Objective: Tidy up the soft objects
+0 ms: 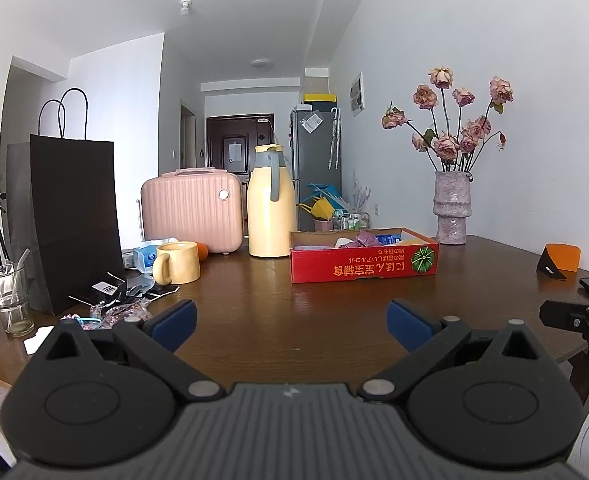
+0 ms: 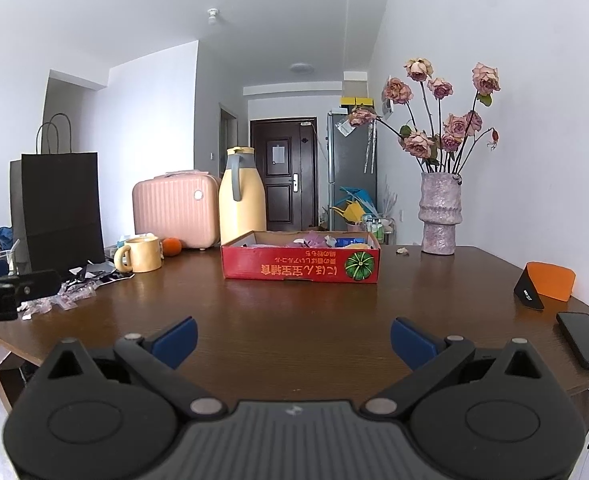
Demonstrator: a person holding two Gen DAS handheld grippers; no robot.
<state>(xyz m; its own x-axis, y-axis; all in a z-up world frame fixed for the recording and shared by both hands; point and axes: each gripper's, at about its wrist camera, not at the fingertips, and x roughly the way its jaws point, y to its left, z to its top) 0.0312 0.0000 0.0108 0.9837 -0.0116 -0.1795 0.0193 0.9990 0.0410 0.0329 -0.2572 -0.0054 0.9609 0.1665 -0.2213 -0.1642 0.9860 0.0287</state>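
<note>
A red cardboard box [image 1: 364, 266] stands on the dark wooden table [image 1: 294, 312], holding purple, blue and pale soft items [image 1: 360, 239]; it also shows in the right wrist view [image 2: 300, 268] with its soft items [image 2: 314, 240]. My left gripper [image 1: 292, 326] is open and empty, low over the table's near part, well short of the box. My right gripper [image 2: 294, 344] is open and empty, also short of the box. Small pink wrapped packets [image 1: 120, 314] lie by my left gripper's left finger; they also show in the right wrist view [image 2: 60, 298].
On the left stand a black paper bag [image 1: 70, 220], a glass [image 1: 8, 300], a yellow mug [image 1: 178, 262], a pink case [image 1: 192, 210] and a yellow jug [image 1: 270, 208]. A vase of roses [image 1: 452, 210] stands at the back right. An orange object [image 2: 546, 286] and a phone [image 2: 584, 338] lie at the right.
</note>
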